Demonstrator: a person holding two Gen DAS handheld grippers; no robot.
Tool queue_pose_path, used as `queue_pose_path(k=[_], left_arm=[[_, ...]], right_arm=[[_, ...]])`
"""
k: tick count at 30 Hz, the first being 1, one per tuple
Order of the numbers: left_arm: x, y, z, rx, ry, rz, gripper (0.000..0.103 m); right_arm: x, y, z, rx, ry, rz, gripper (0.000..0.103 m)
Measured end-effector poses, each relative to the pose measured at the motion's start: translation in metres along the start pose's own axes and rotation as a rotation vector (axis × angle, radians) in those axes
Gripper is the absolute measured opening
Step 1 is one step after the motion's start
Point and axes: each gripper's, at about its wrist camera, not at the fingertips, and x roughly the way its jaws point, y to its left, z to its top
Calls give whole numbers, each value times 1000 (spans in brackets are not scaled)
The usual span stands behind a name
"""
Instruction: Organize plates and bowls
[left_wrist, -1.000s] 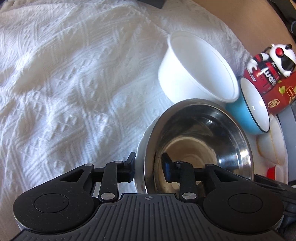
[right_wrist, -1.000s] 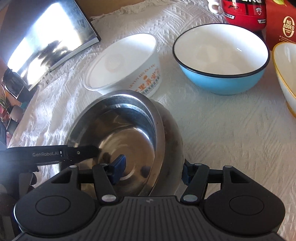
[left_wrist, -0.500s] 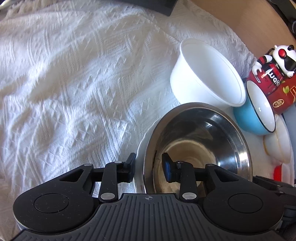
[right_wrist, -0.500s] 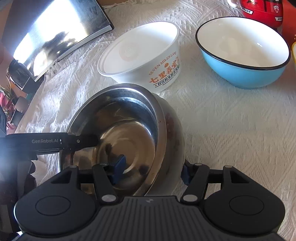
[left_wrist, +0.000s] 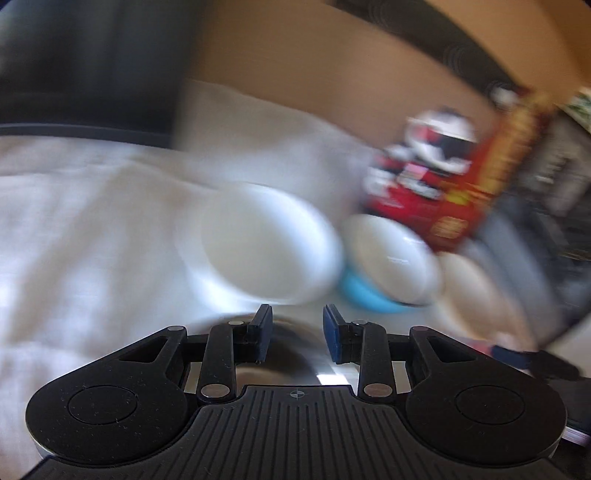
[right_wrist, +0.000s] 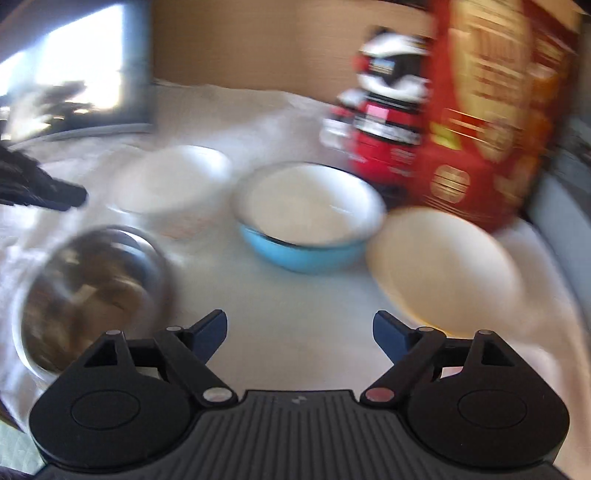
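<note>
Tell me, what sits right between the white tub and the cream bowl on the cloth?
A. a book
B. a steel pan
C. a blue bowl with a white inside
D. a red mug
C: the blue bowl stands between the white tub and the cream bowl.

Steel bowl (right_wrist: 92, 288) left; paper bowl (right_wrist: 177, 181), enamel bowl (right_wrist: 306, 218) behind; toy (right_wrist: 384, 107) rearmost.
</note>
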Motion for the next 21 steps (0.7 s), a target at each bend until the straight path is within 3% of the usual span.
queue_pose_path(k=[4,10,15,21], left_arm=[[36,-48,-10,30,102,-178,34],[91,-126,-51,39,251,-249,34],[128,-179,-82,-33,330,-224,34],[152,-220,-103,-57,337,-193,34]], right_arm=[[-26,-62,-15,185,17,-127,87],[-45,-159,-55,363,41,-150,87],[-35,-217,-95,465,91,-49,87],[-17,-263,-124,530,142,86,88]])
